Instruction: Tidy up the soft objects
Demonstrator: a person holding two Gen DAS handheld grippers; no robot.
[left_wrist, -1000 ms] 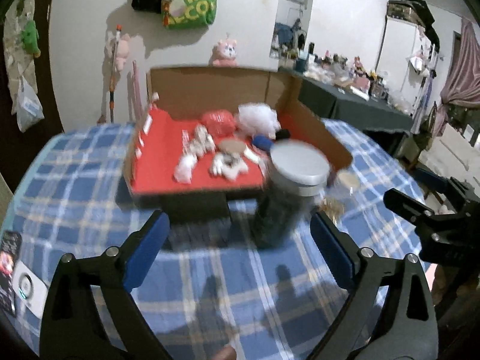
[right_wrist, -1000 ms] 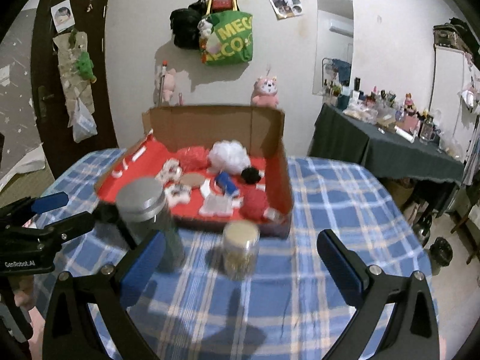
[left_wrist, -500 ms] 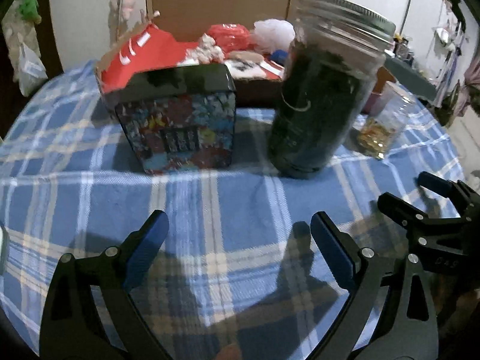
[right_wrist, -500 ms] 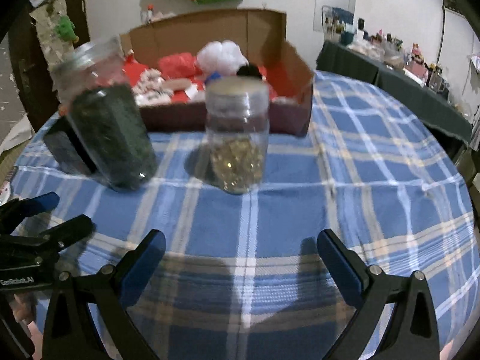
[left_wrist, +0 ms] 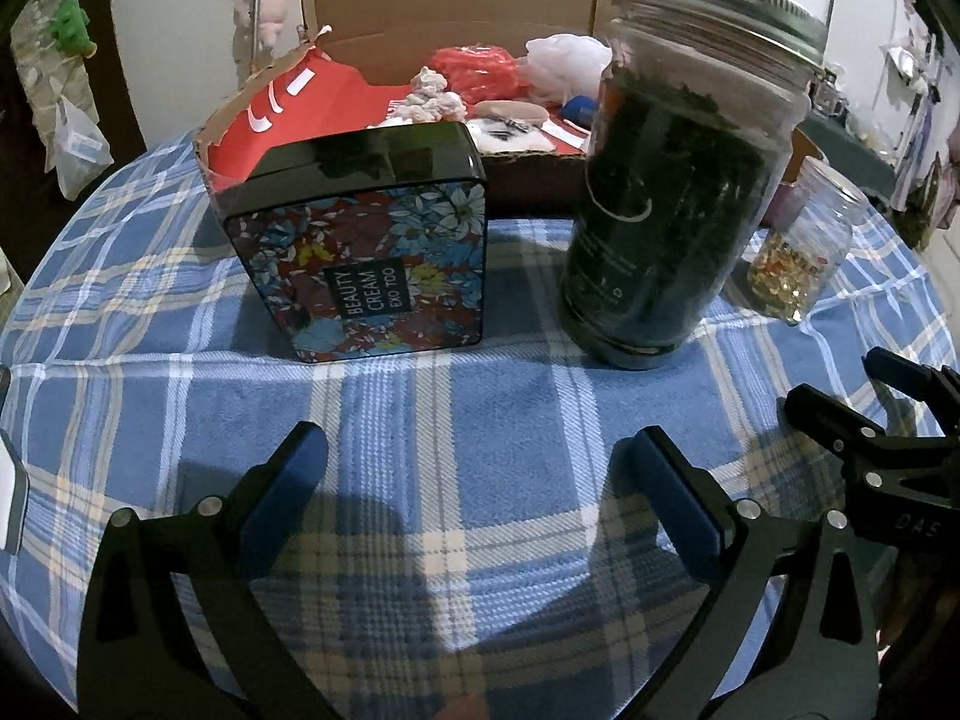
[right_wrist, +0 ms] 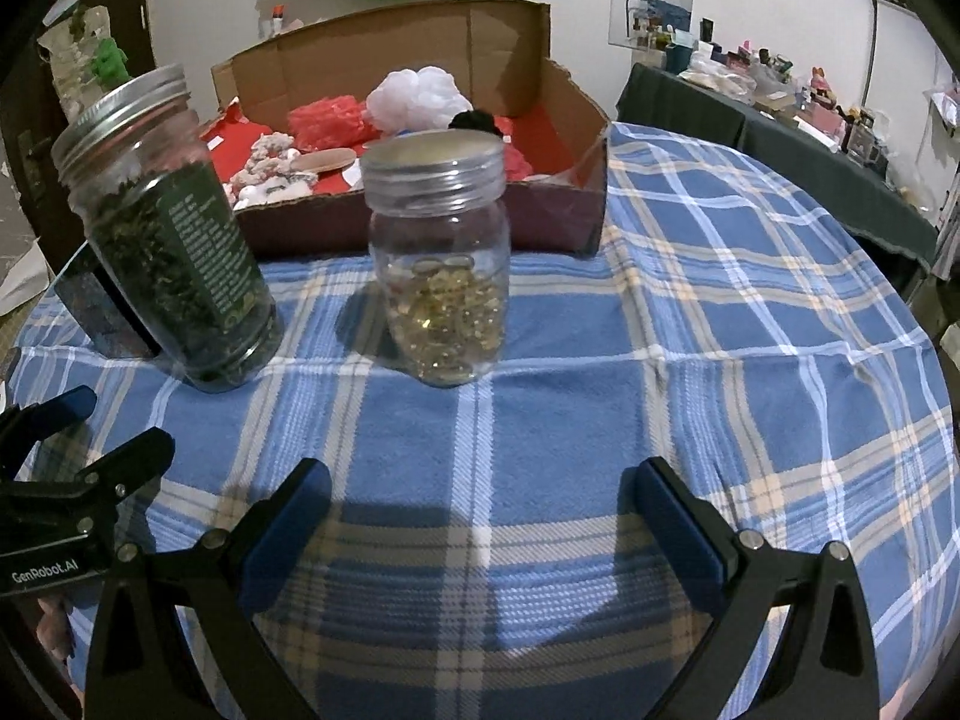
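Both grippers, left gripper (left_wrist: 474, 468) and right gripper (right_wrist: 480, 498), hang empty with jaws spread, the left's having just widened, above the blue plaid tablecloth (right_wrist: 690, 324). Soft objects (right_wrist: 420, 99) lie in the red-lined cardboard box (right_wrist: 576, 114) at the far edge.

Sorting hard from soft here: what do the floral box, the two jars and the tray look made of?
Floral box: probably glossy tin or plastic, reflective lid. Dark-filled jar and small jar: clear glass or plastic, ribbed metal-looking lids. Tray: corrugated cardboard, matte brown, torn edges.
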